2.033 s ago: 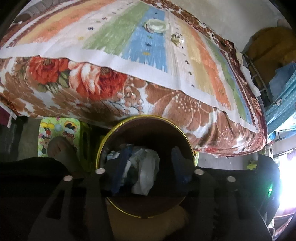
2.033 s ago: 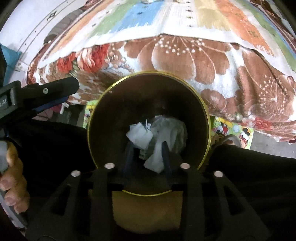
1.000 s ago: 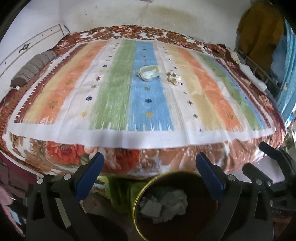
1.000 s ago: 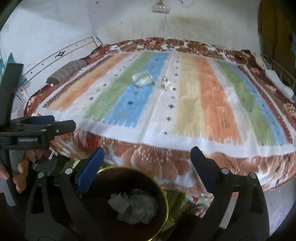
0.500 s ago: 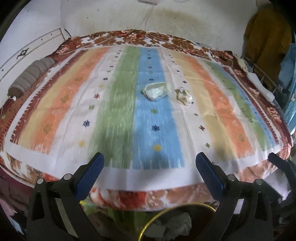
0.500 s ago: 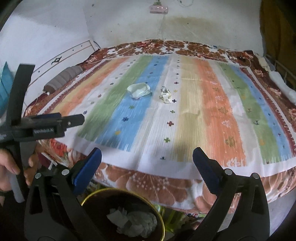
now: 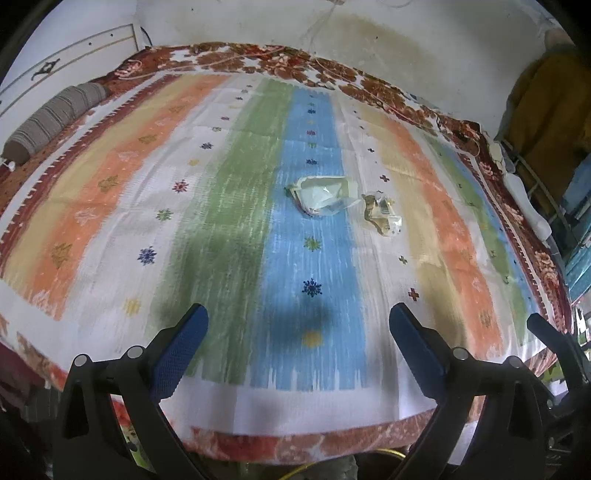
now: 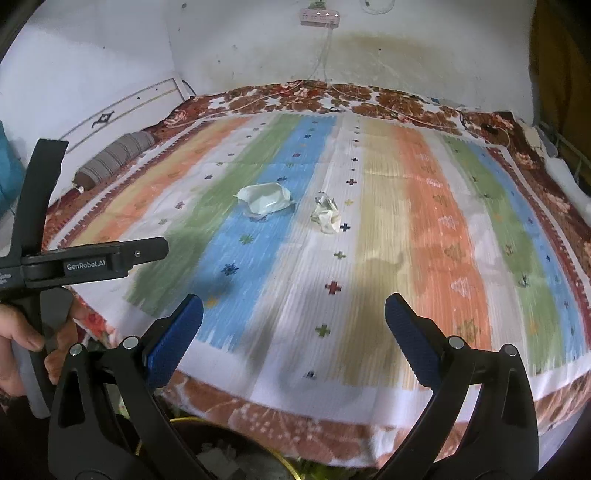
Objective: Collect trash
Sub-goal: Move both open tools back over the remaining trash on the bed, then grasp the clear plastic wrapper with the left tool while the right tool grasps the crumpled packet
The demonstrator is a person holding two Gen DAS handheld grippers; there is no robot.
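Two pieces of trash lie mid-bed on the striped cover: a crumpled pale plastic wrapper (image 7: 325, 194) (image 8: 265, 198) on the blue stripe and a smaller crinkled wrapper (image 7: 382, 218) (image 8: 325, 215) to its right. My left gripper (image 7: 298, 339) is open and empty over the near edge of the bed, well short of both. My right gripper (image 8: 293, 330) is also open and empty, at a similar distance. Under the bed's edge the gold rim of the bin (image 8: 280, 461) (image 7: 384, 455) shows, with white paper inside.
The bed has a floral blanket border (image 8: 295, 417) and a grey bolster (image 8: 114, 157) at far left. White walls stand behind, with a power strip (image 8: 320, 16). A hand (image 8: 22, 339) holds the other gripper at the left of the right wrist view. Clothes hang at right (image 7: 546, 107).
Both grippers opened, leaving paper in the bin, then rose from the bin and moved forward over the bed. The bin has dropped nearly out of view; the two wrappers look closer.
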